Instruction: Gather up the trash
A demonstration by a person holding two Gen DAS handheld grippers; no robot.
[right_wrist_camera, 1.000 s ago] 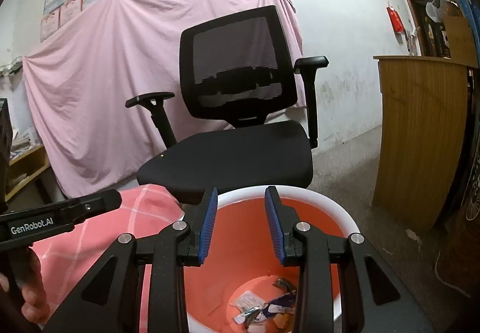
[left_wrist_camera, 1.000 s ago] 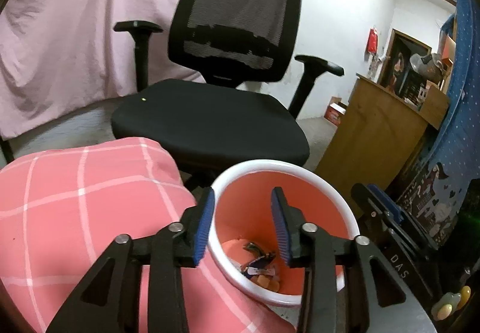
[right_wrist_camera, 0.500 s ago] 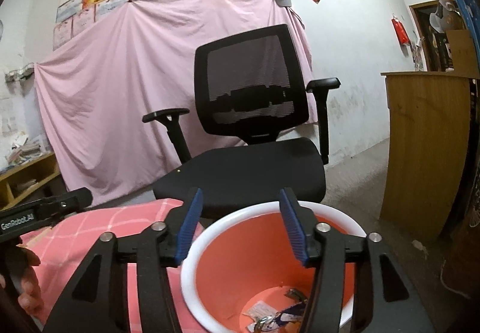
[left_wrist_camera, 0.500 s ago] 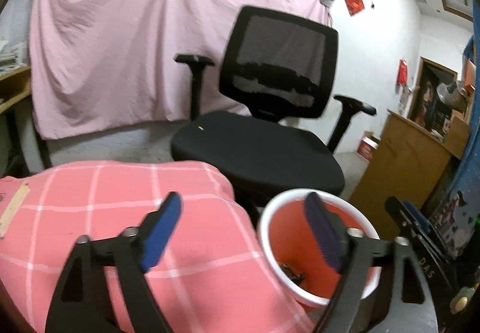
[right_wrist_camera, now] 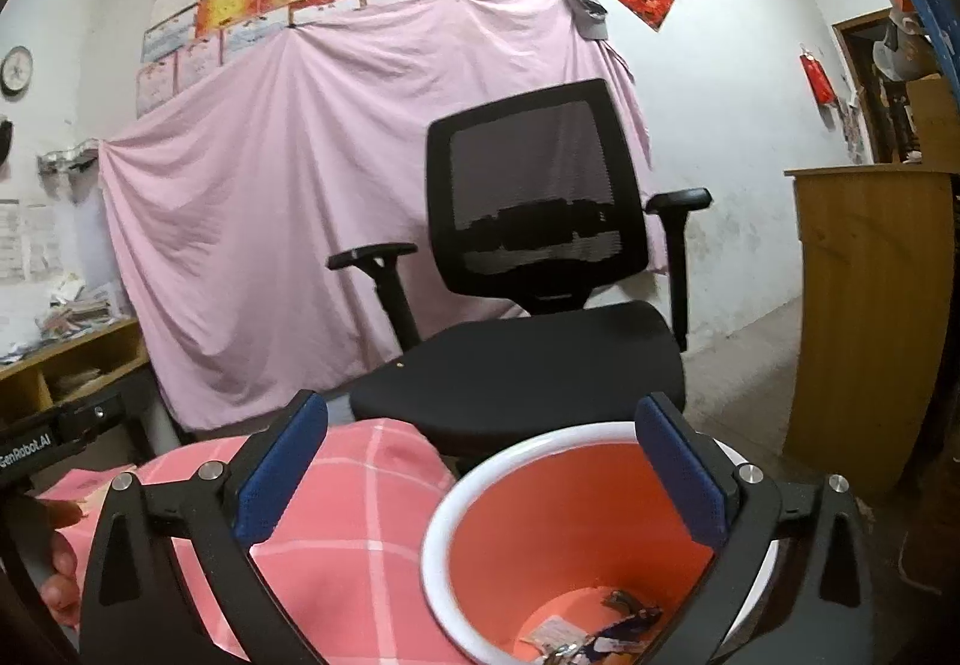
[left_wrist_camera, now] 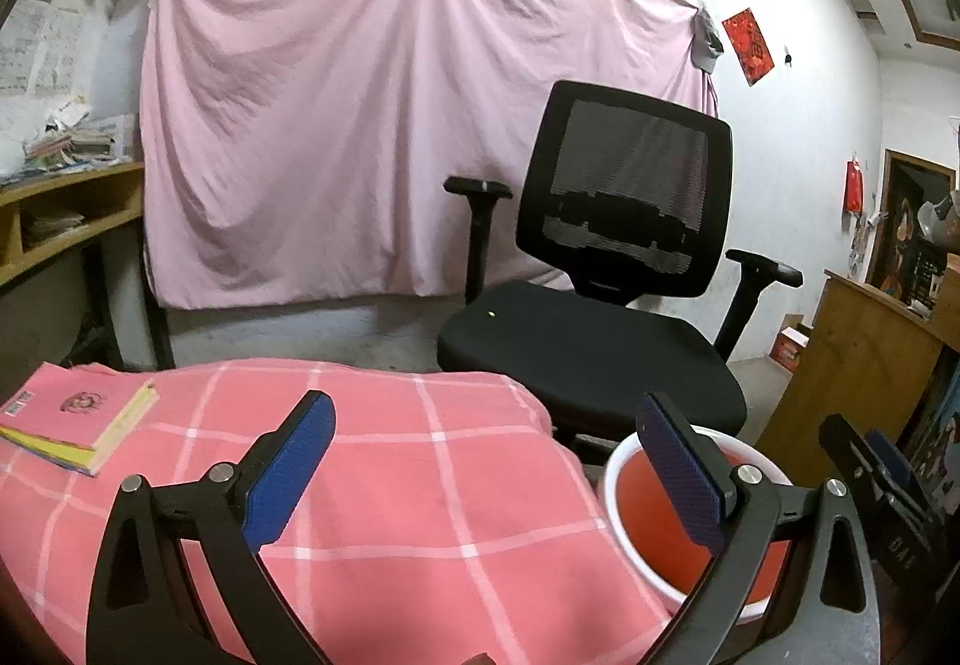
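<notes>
Both sets of jaws were opening, nothing between them: left gripper (left_wrist_camera: pixel 480 476), right gripper (right_wrist_camera: pixel 480 476). Wrappers (right_wrist_camera: pixel 600 632) lay at the bottom of the orange bin (right_wrist_camera: pixel 474 491) beside the pink-checked tabletop (left_wrist_camera: pixel 372 461). Likely light, crinkly, slippery; pinch a crumpled edge.

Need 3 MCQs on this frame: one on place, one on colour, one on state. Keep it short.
1. Where does the book lie?
A. on the chair seat
B. on the pink checked cloth
C. inside the bin

2. What colour is the bin inside?
A. orange-red
B. green
C. black

3. What is between the right tool fingers?
A. a wrapper
B. a bottle
C. nothing

Answers:
1 B: it rests flat at the cloth's far left corner.
2 A: orange-red walls under a white rim, wrappers at the bottom.
3 C: the jaws are opening, with nothing between the pads.
</notes>
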